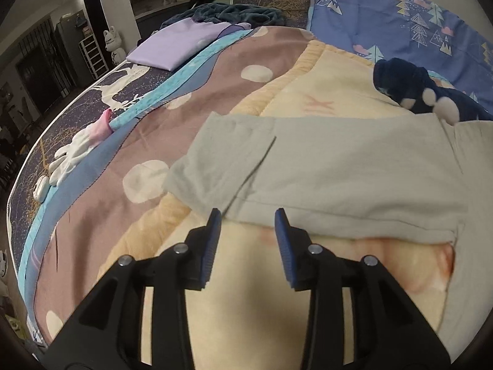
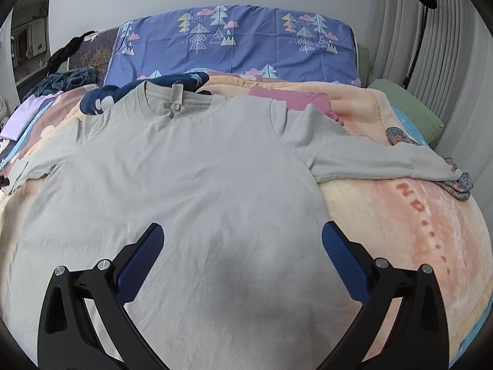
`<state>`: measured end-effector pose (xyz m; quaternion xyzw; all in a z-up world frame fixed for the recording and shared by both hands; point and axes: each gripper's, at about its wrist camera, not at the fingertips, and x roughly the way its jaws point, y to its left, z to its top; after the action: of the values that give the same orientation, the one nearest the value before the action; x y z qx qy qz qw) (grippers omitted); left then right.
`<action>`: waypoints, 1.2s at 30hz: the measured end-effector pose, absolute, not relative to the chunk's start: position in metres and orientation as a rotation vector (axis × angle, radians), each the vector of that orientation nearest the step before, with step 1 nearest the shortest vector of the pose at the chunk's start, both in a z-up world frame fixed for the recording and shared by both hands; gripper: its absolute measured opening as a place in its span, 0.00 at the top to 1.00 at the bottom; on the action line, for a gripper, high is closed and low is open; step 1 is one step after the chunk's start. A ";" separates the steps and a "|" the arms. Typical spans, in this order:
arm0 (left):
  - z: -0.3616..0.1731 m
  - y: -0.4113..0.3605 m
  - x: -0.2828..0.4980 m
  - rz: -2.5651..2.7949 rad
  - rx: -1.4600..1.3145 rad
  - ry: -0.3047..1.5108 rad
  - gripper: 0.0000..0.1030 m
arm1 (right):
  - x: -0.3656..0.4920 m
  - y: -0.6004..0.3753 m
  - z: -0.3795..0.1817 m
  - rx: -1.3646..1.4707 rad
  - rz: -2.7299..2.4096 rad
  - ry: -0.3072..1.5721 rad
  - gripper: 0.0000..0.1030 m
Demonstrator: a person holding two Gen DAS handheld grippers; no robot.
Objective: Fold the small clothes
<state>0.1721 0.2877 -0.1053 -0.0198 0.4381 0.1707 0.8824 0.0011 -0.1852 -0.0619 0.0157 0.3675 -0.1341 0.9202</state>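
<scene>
Right tongs (image 2: pixel 242 231) nearest: jaws wide apart, empty, hanging over the lower body of the grey T-shirt (image 2: pixel 191 166). Shirt lies flat and spread on the blanket (image 2: pixel 400 215) on the bed; no fold made yet, all folds left. Left tongs (image 1: pixel 248 214), jaws partly apart, nothing between them, poised just at the shirt's left side edge by the sleeve (image 1: pixel 228 141). Bare blanket beside both edges gives room.

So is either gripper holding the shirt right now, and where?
No. The left gripper is open at the sleeve edge; the right gripper is open over the shirt.
</scene>
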 end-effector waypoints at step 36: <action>-0.036 0.013 0.170 -0.551 0.021 0.829 0.94 | 0.034 -0.213 -0.068 0.035 -0.270 0.773 0.01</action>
<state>0.1700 0.0131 -0.0356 0.0100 0.3974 -0.2641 0.8788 0.0341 -0.2128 -0.0679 0.0171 0.3757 -0.1314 0.9172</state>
